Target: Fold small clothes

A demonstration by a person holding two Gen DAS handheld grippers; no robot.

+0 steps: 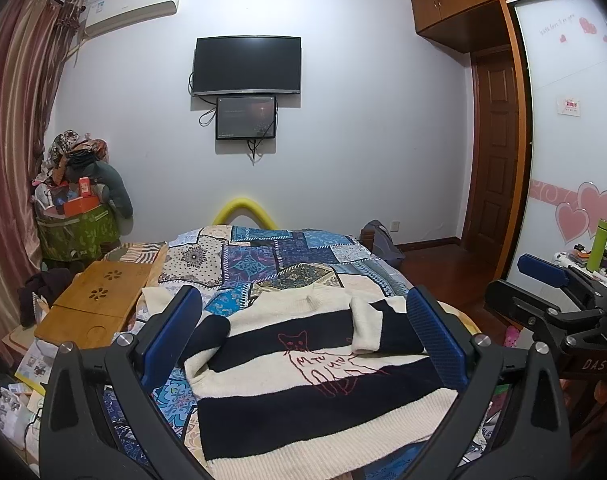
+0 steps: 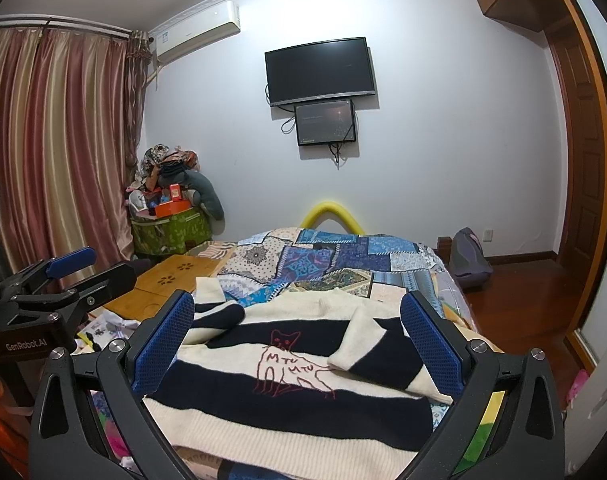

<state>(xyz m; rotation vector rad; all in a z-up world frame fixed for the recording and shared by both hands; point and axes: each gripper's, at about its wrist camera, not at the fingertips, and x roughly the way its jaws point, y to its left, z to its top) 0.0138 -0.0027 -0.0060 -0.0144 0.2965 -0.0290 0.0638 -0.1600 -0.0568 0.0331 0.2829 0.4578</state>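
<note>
Lying flat on the patchwork bed [image 1: 263, 256], a striped cat sweater [image 1: 303, 384] had both sleeves folded inward, ready for folding. Left gripper [image 1: 303, 336] and right gripper [image 2: 297, 340] hovered above it, fingers spread wide, empty.

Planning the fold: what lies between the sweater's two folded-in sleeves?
The sweater's striped chest with the red cat drawing; the right wrist view shows it.

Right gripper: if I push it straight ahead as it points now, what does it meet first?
Most likely the striped sweater on the bed, which lies between the open fingers of the right gripper. Depth is unclear; aimed higher, it could pass above it.
</note>
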